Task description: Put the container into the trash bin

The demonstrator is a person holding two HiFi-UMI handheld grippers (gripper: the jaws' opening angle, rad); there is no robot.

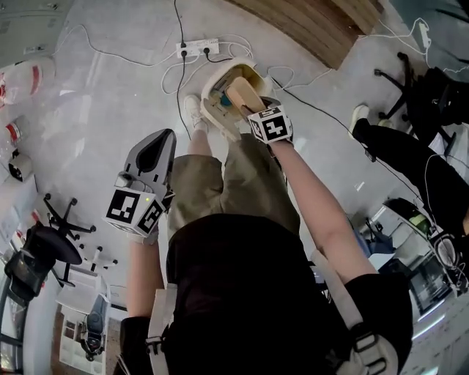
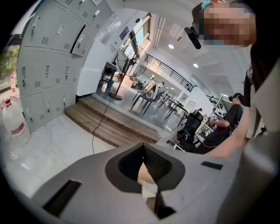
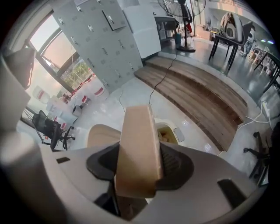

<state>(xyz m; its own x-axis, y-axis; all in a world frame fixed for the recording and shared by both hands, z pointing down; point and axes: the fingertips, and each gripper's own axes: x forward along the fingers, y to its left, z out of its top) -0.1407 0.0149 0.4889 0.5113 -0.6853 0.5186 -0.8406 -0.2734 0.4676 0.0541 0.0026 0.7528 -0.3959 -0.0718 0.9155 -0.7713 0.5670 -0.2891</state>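
Note:
A cream trash bin [image 1: 214, 94] stands on the floor in front of my feet, its lid swung open. My right gripper [image 1: 253, 110] points steeply down over it, shut on a flat tan container [image 1: 240, 94] held edge-on just above the bin's mouth. In the right gripper view the container [image 3: 138, 140] stands between the jaws of the right gripper [image 3: 139, 168], with the bin's opening [image 3: 168, 133] and its lid [image 3: 103, 135] below. My left gripper [image 1: 163, 140] hangs at my left side, shut and empty. In the left gripper view, the left gripper [image 2: 151, 177] shows only a leg and shoe behind its jaws.
A power strip [image 1: 196, 49] with cables lies on the floor beyond the bin. A wooden step [image 1: 315, 22] runs across the back. An office chair [image 1: 44, 249] stands at the left. A seated person [image 1: 410, 146] is at the right. Grey lockers [image 2: 48, 57] line one wall.

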